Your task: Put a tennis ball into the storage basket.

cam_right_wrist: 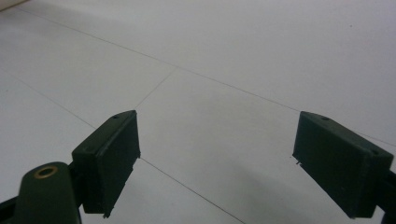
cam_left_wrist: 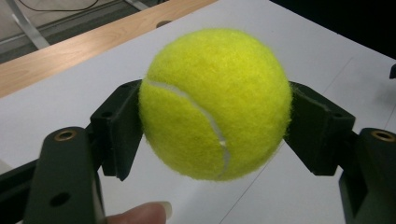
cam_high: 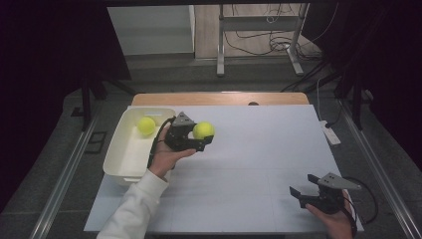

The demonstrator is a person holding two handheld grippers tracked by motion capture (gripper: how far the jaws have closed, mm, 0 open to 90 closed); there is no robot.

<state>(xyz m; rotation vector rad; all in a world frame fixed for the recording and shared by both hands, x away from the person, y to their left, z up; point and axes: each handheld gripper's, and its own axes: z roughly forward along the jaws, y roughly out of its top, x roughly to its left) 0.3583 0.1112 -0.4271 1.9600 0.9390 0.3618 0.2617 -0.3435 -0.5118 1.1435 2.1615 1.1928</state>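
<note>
High view, largest first: white bench (cam_high: pixel 239 164), bare across most of its top, giving free room to carry things. White tub (cam_high: pixel 130 149) at the bench's left edge, open-topped and shallow, apparently the collecting place, since one tennis ball (cam_high: pixel 146 125) already lies inside near its far wall. Just beside the tub's right rim, off the bench surface: left gripper (cam_high: pixel 203 135), pinching a second tennis ball (cam_high: pixel 203 130) between its pads. Held clear of the bench, probably so the ball passes over the rim rather than bumping it.

Left gripper view, closer: held ball (cam_left_wrist: pixel 215 103) clamped across its widest part, one pad pressed on each side, fuzz slightly flattened there; a sensible hold for something round that would squirt out if caught off-centre.

Far from the tub, at the bench's near right corner: right gripper (cam_high: pixel 302 185), spread wide and holding nothing, parked out of the way while the other hand works. Right gripper view: both pads apart over bare bench (cam_right_wrist: pixel 224 70).
</note>
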